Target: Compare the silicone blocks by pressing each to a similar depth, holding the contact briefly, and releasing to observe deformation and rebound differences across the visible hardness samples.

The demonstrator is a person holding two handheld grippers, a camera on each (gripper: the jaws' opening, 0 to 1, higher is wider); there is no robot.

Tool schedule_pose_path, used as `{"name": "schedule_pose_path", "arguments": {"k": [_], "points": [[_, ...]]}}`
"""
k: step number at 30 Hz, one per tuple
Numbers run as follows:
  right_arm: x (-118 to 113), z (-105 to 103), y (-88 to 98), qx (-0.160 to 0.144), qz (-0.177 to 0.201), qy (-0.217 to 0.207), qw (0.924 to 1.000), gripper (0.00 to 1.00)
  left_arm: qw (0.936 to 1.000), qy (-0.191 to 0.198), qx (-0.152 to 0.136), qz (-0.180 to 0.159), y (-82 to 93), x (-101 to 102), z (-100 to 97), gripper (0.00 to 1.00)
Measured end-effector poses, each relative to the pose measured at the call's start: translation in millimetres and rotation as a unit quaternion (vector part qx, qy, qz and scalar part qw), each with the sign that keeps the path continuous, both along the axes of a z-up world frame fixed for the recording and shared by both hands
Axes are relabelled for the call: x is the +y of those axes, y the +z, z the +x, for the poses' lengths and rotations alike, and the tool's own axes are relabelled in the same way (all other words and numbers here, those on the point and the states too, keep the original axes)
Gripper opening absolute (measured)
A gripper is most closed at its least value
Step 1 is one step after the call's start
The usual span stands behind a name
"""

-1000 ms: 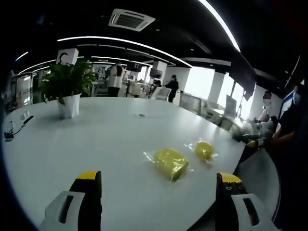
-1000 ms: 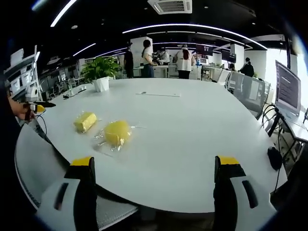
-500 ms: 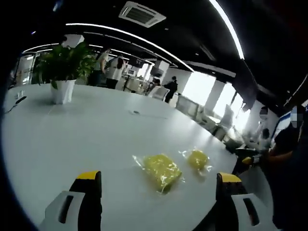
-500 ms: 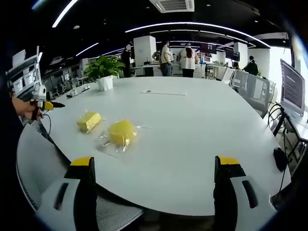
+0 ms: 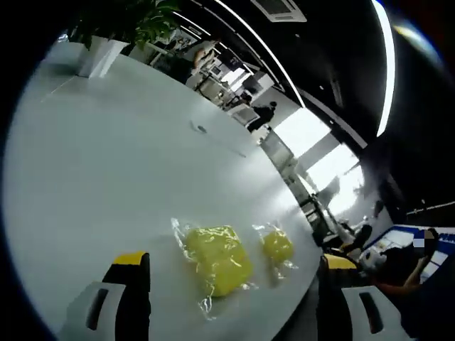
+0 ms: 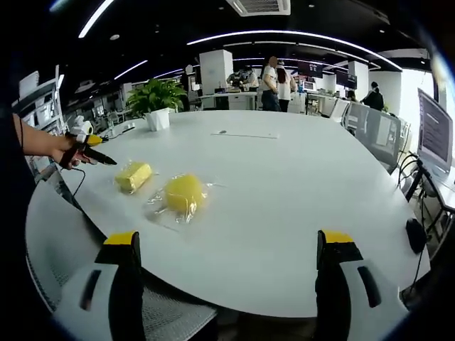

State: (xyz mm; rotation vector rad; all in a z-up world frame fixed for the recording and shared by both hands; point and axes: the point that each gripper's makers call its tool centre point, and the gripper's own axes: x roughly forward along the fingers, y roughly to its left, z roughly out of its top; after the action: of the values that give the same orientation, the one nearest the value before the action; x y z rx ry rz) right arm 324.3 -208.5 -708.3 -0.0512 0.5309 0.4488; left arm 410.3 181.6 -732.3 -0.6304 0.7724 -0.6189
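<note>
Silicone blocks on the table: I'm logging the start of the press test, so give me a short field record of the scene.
blocks: two yellow, each in clear wrap; larger block, smaller block
surface: white round table
contact: neither block touched
left gripper: open, beside smaller block
right gripper: open, short of the blocks
background: potted plant

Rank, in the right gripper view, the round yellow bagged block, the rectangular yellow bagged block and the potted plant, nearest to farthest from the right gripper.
1. Round yellow bagged silicone block, ahead, slightly left.
2. Rectangular yellow bagged silicone block, further left.
3. Green potted plant in white pot, far across the white table.
</note>
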Motion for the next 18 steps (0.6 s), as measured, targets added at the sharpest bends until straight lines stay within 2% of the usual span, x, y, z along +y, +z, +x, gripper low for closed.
{"name": "schedule_pose_path", "arguments": {"k": [1,3,5,8,9,10,11,13,14,18], "points": [[0,0,-1.2,0.002,-0.001,0.000,1.0000,0.96,1.0000,0.000,0.004,-0.008,-2.9,-2,2.1,1.00],[0,-2,-2.9,0.004,0.000,0.001,1.0000,0.96,0.9986,0.016,0.032,-0.040,-7.2,-9,5.7,1.00],[0,-3,-3.6,0.004,-0.003,0.001,1.0000,0.96,0.9988,0.019,0.028,-0.036,-9.8,-8,8.8,1.00],[0,-4,-4.2,0.006,-0.001,-0.001,1.0000,0.96,0.9973,0.027,0.046,-0.050,-19.7,-10,13.2,1.00],[-1,-5,-5.1,0.007,-0.001,-0.001,1.0000,0.96,0.9958,0.023,0.067,-0.058,-23.0,-13,8.6,0.98],[-1,-5,-5.7,0.008,-0.001,-0.001,1.0000,0.96,0.9968,0.023,0.049,-0.059,-19.7,-12,13.2,0.96],[-1,-5,-4.8,0.007,0.002,-0.002,1.0000,0.96,0.9967,0.024,0.045,-0.064,-18.3,-13,15.3,0.95],[-1,-5,-5.0,0.007,0.001,-0.002,1.0000,0.96,0.9956,0.023,0.050,-0.077,-16.7,-17,20.3,0.93],[-2,-4,-5.2,0.007,0.001,-0.002,1.0000,0.96,0.9947,0.018,0.061,-0.080,-20.4,-20,21.7,0.90],[-3,-3,-5.9,0.007,0.000,-0.002,1.0000,0.96,0.9930,-0.004,0.083,-0.085,-24.5,-32,17.8,0.78]]}}
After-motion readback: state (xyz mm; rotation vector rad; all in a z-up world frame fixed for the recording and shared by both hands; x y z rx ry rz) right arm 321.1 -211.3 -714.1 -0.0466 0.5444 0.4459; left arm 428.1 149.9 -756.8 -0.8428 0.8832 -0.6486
